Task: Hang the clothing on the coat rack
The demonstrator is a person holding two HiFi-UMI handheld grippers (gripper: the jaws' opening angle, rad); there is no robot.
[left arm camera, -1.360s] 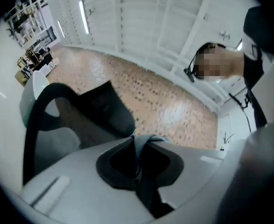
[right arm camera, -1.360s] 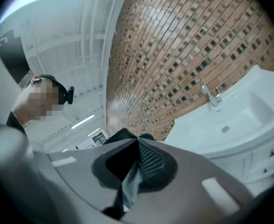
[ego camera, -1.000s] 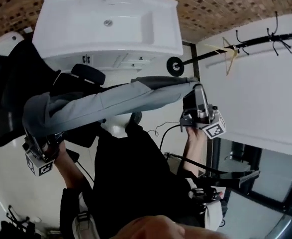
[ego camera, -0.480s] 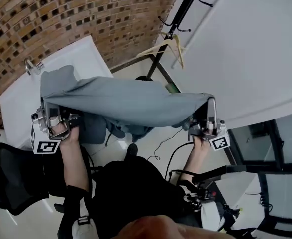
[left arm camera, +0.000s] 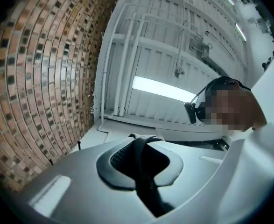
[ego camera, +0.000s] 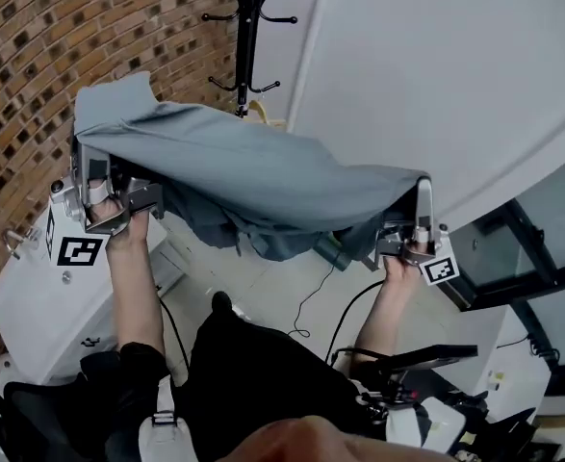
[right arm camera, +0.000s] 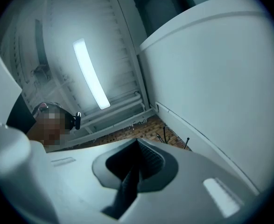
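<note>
A grey garment (ego camera: pixel 253 176) is stretched between my two grippers at chest height. On the left, my left gripper (ego camera: pixel 94 179) is shut on one edge of it; on the right, my right gripper (ego camera: pixel 419 198) is shut on the other. The black coat rack (ego camera: pixel 251 27) stands just beyond the garment, its hooks spread at the top. A wooden hanger (ego camera: pixel 259 114) on the rack peeks over the cloth. In the left gripper view the left gripper (left arm camera: pixel 139 143) pinches a dark fold of fabric (left arm camera: pixel 146 176). The right gripper (right arm camera: pixel 137 146) likewise pinches fabric (right arm camera: pixel 126 188).
A brick wall (ego camera: pixel 32 56) rises at the left and a white wall panel (ego camera: pixel 436 75) at the right. A white sink cabinet (ego camera: pixel 32 296) stands low on the left, with a black chair (ego camera: pixel 41 422) below it. A cable (ego camera: pixel 311 296) lies on the floor.
Both grippers have lifted the garment and swung it toward the coat rack, which now stands straight behind the cloth. The sink has dropped to the lower left. Both grips are unchanged.
</note>
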